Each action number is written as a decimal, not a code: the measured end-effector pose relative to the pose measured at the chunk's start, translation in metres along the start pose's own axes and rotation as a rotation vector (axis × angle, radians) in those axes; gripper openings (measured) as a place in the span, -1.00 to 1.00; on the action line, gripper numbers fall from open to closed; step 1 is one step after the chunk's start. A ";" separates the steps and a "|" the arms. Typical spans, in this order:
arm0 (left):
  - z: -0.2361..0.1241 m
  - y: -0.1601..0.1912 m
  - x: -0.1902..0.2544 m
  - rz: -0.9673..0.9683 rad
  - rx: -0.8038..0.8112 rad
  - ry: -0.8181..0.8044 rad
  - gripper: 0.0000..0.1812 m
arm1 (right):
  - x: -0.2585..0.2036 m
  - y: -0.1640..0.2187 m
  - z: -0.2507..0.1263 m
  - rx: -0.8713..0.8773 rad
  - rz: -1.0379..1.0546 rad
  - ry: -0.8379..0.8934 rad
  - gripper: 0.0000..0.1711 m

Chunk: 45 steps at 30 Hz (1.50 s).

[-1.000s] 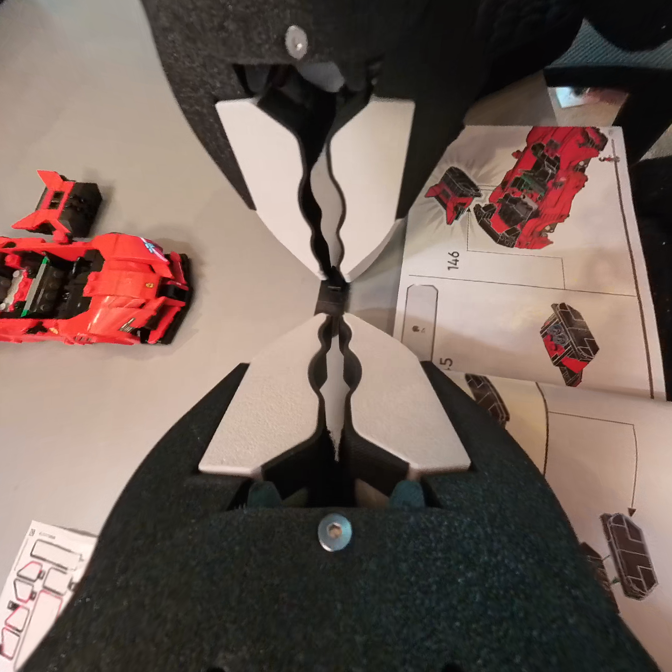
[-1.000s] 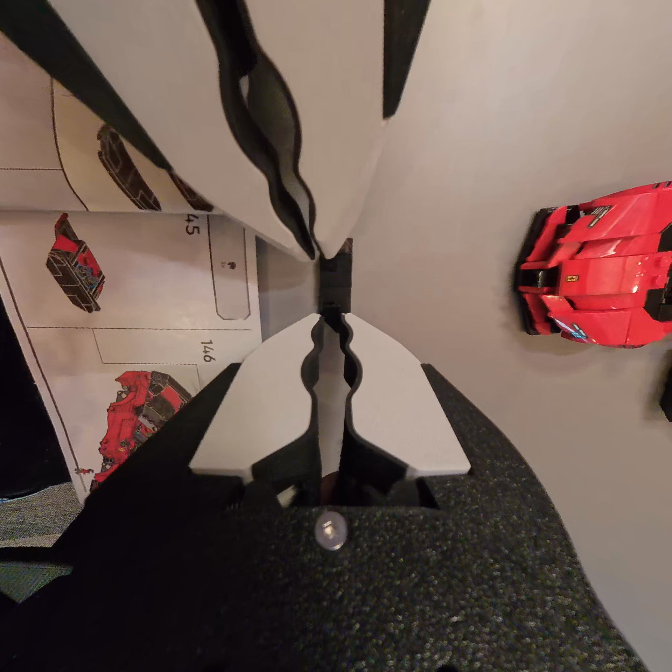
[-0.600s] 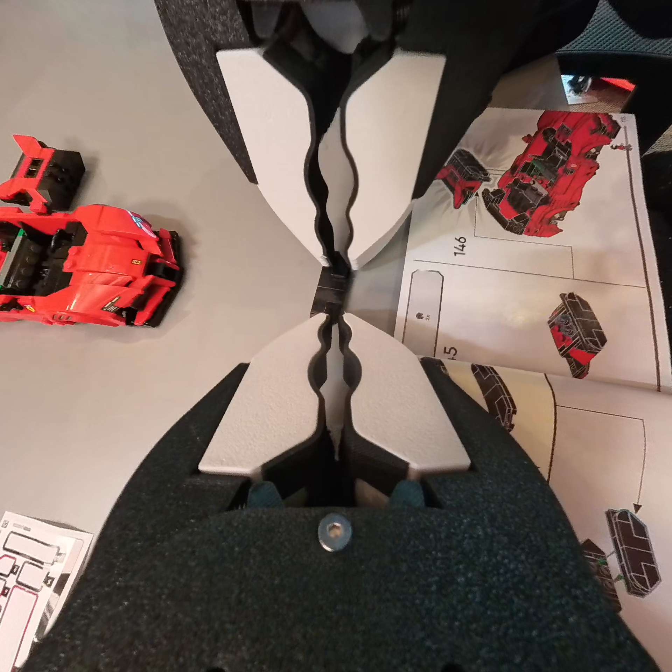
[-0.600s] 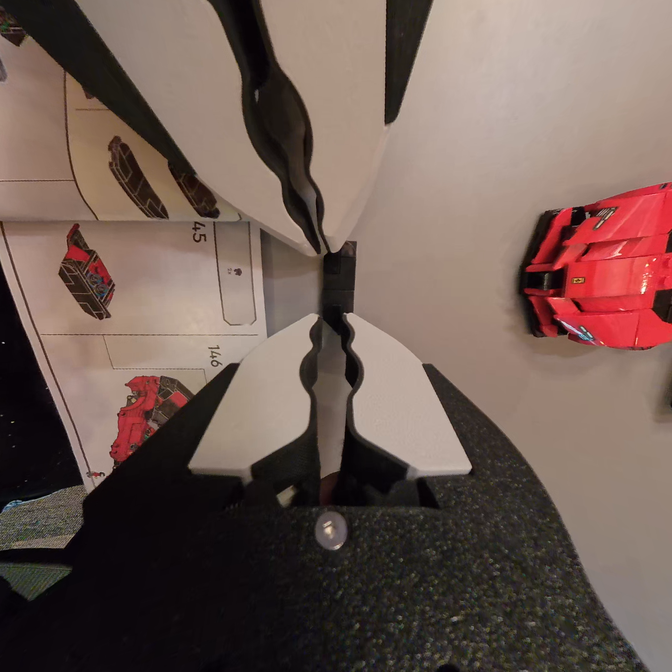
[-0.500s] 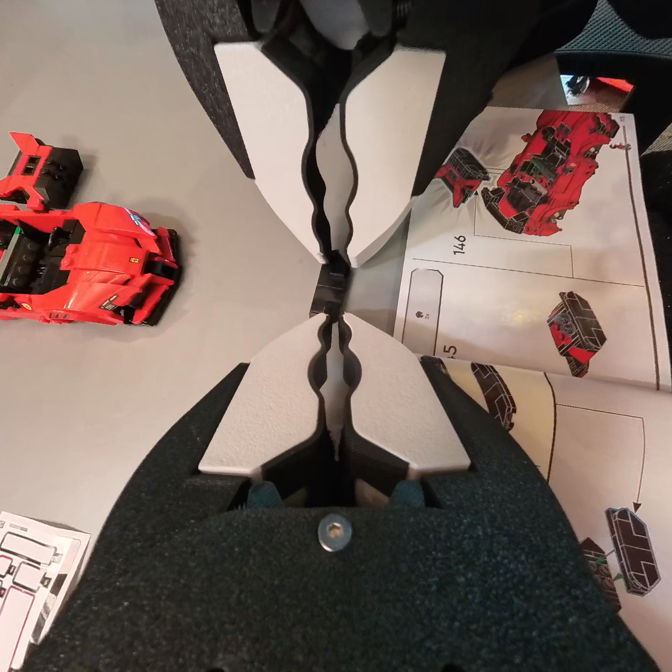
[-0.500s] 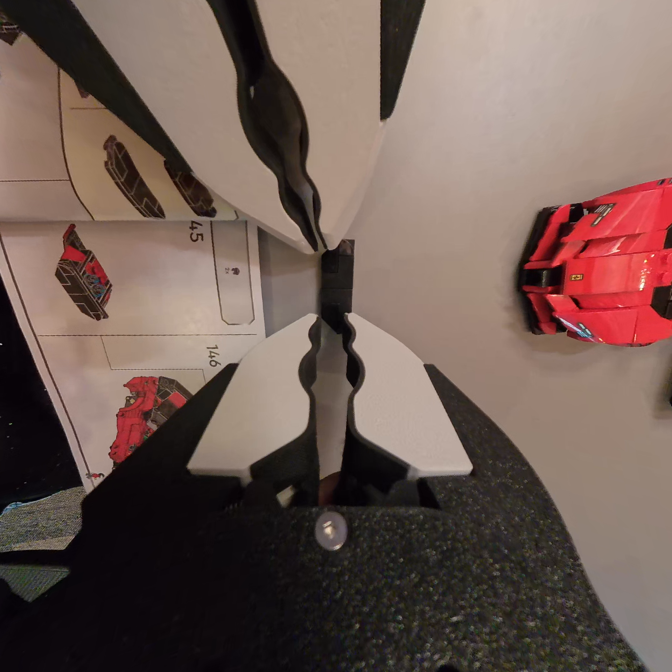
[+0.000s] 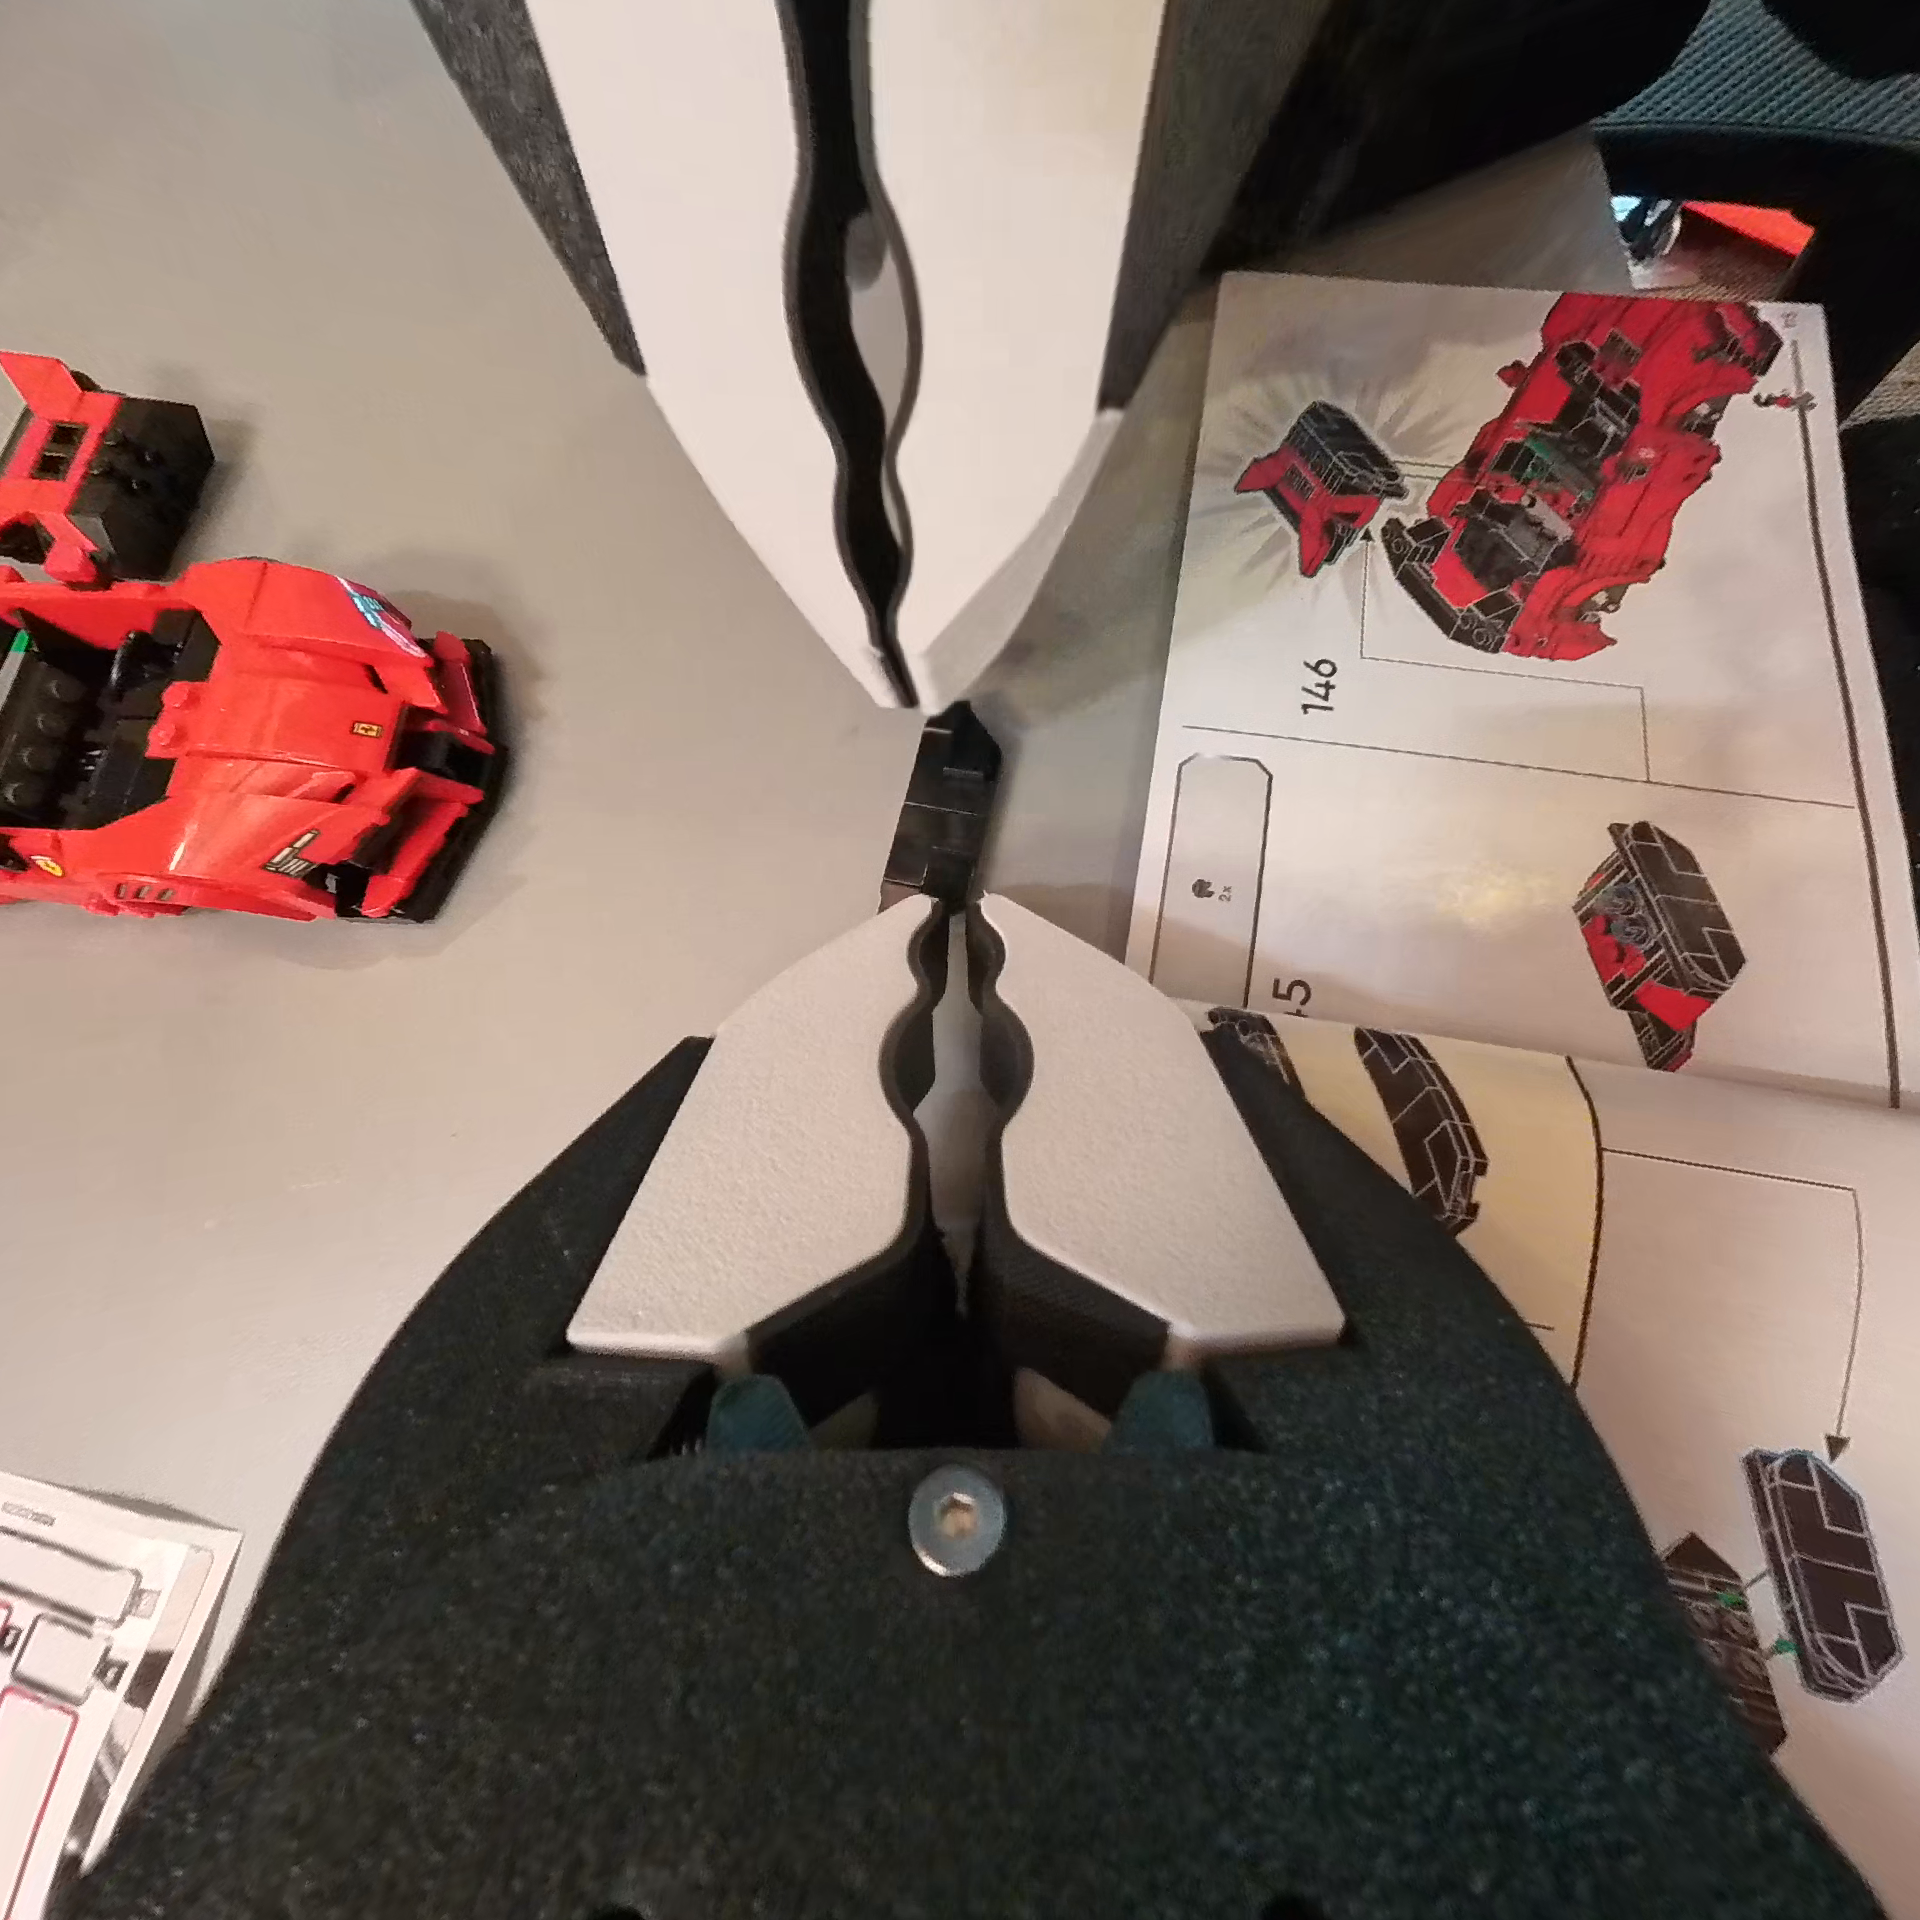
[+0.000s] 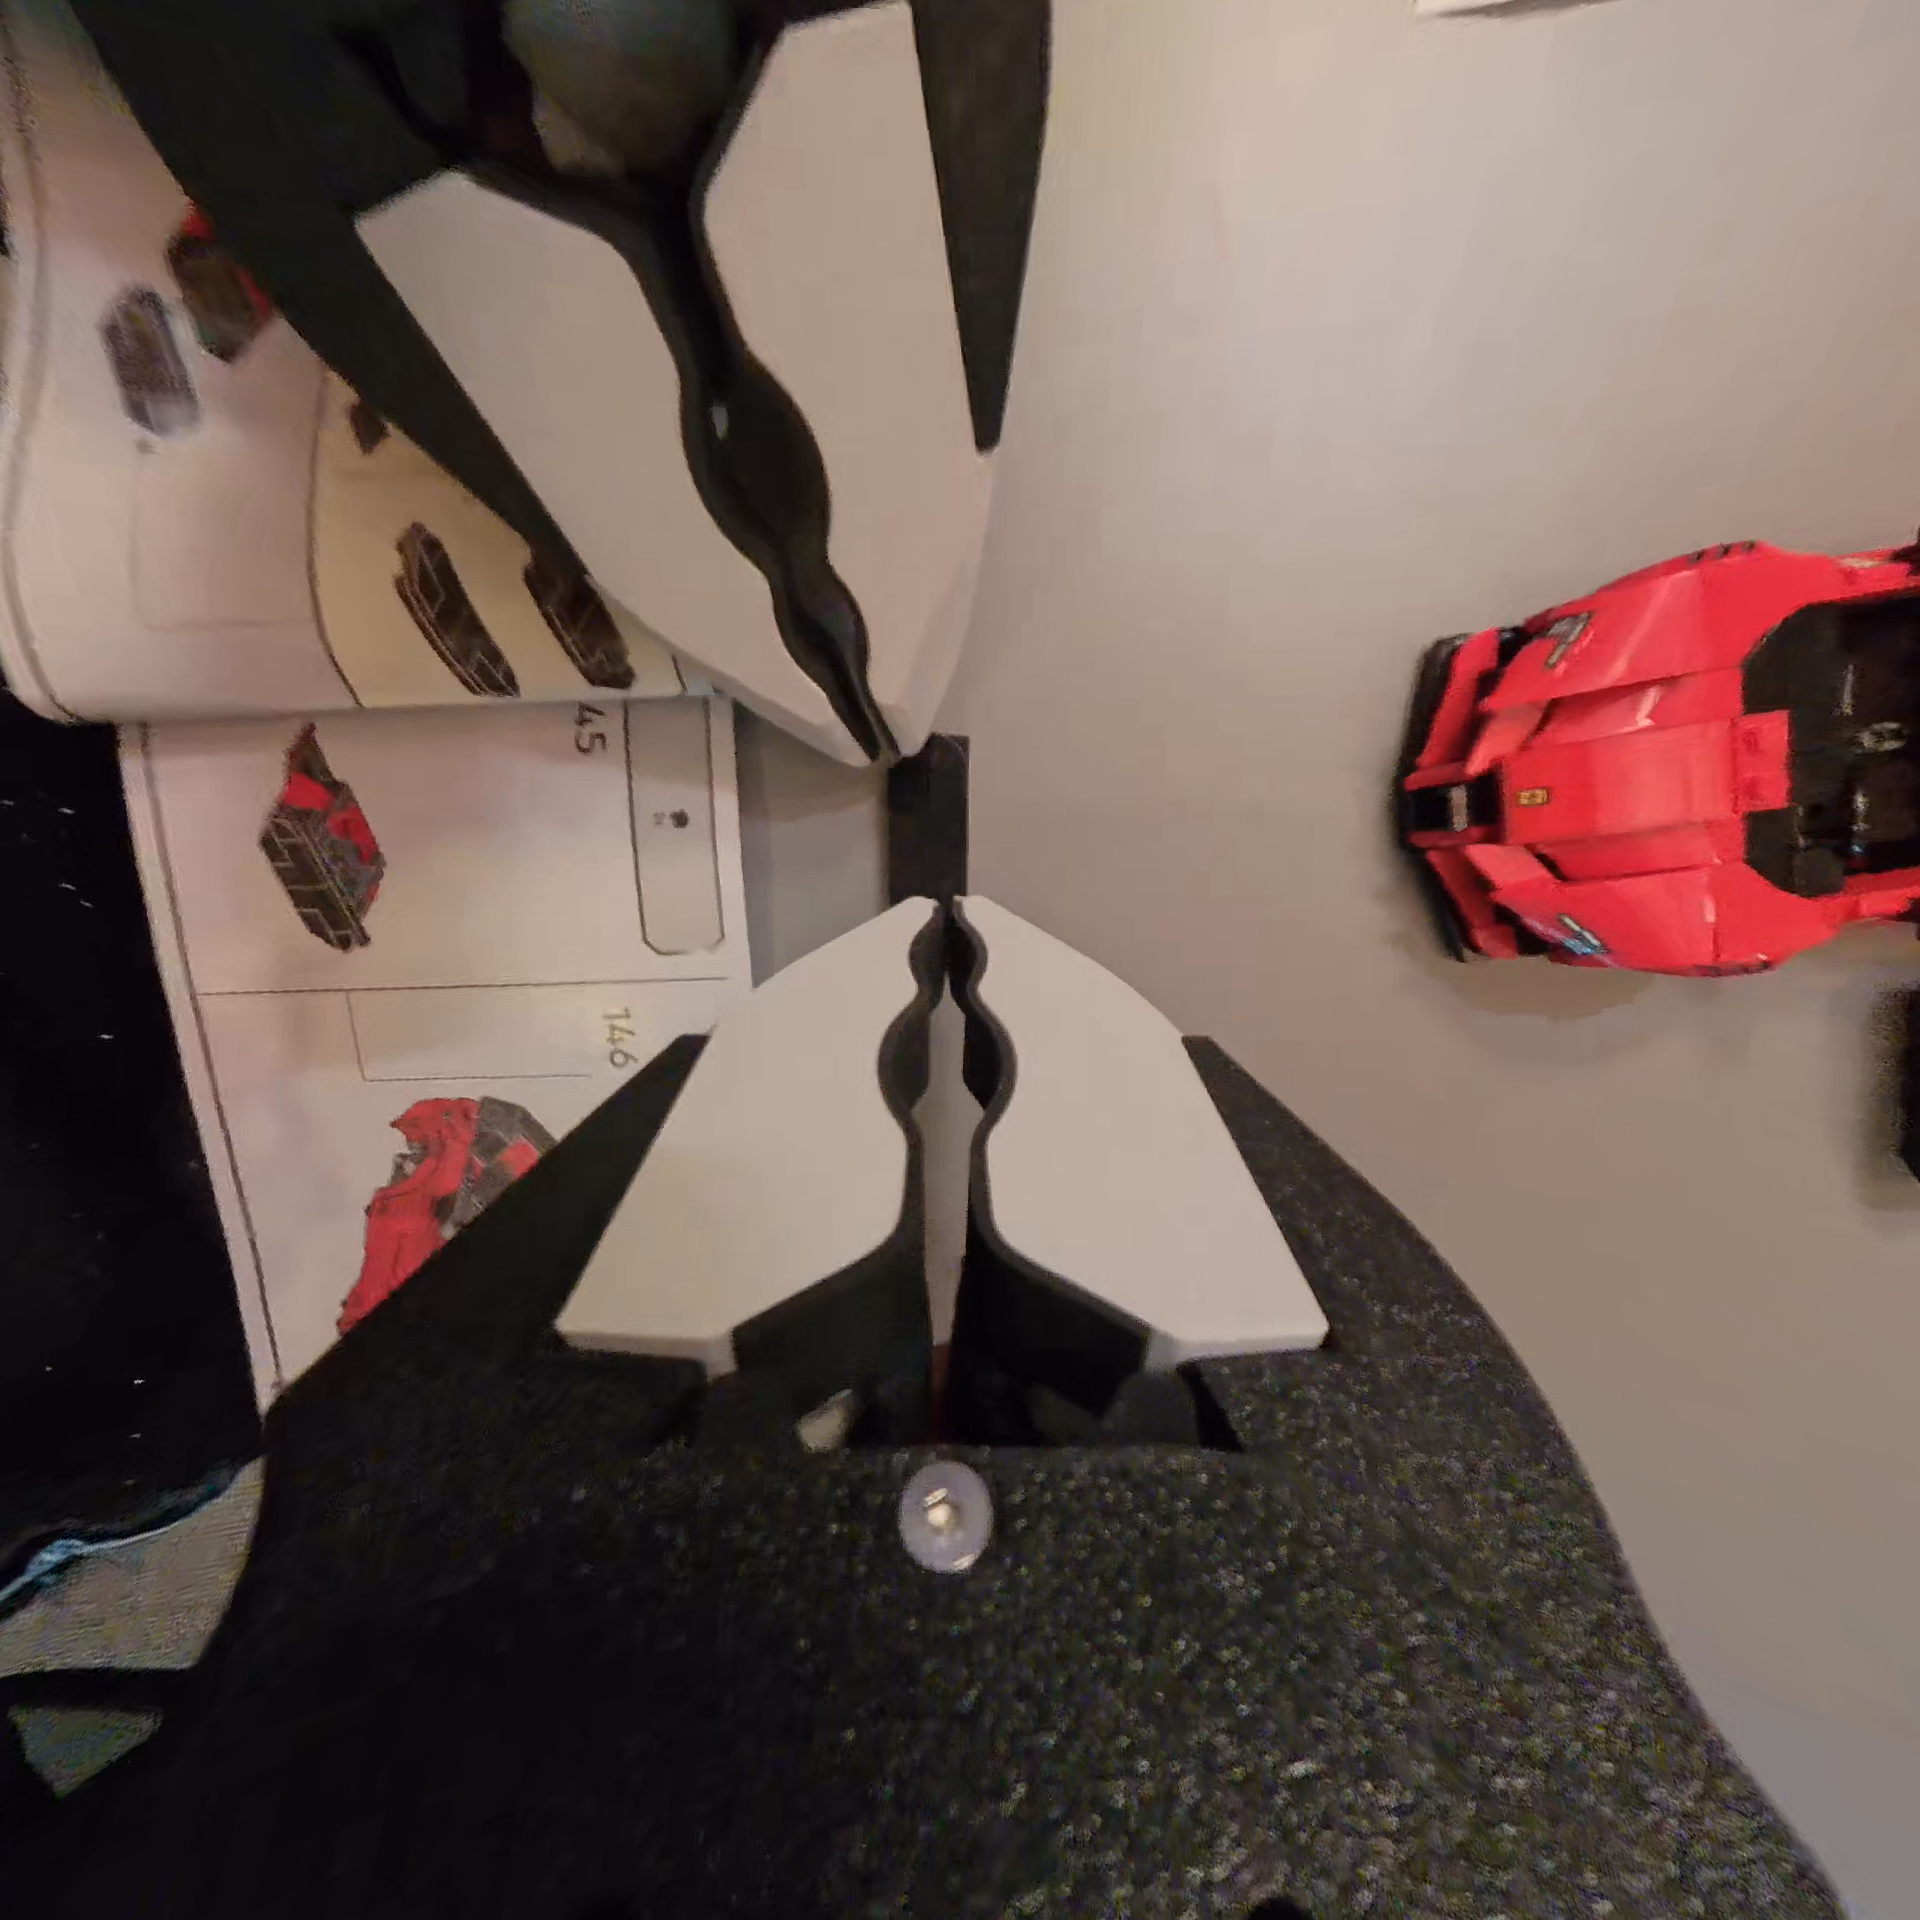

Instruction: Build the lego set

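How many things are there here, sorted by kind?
Grippers: 2, left and right
Red car: 1
Red-and-black rear piece: 1
Small black piece, held by both: 1
Booklet: 1
Sticker sheet: 1
Total: 7

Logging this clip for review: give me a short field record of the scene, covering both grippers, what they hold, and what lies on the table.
left gripper: shut on one end of the small black lego piece
right gripper: shut on its other end
held piece: above the grey table, between both tips
red lego car: on the table, untouched
red-and-black spoiler block: beside the car, apart
open instruction booklet: flat on the table
sticker sheet: table edge
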<state>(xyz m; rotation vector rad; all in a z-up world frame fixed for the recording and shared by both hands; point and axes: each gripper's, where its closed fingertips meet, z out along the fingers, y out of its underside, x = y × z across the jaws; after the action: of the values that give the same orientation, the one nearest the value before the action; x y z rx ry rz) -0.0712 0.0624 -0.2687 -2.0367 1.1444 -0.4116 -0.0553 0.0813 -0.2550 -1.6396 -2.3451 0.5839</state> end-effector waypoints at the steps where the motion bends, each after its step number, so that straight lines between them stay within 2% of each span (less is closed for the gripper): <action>1: 0.000 0.000 0.000 0.001 -0.001 0.000 -0.96 | -0.001 0.000 0.001 0.010 0.007 -0.018 -1.00; 8: -0.002 -0.007 0.002 0.014 0.040 0.009 -0.86 | -0.004 0.003 0.009 -0.009 -0.024 -0.021 -1.00; 45: 0.005 -0.004 0.001 0.002 0.020 0.007 -0.96 | -0.007 0.007 0.014 -0.055 -0.028 -0.029 -1.00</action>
<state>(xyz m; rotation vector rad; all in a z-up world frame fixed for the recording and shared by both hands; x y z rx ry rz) -0.0658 0.0652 -0.2689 -2.0186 1.1420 -0.4284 -0.0522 0.0742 -0.2699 -1.6295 -2.4213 0.5458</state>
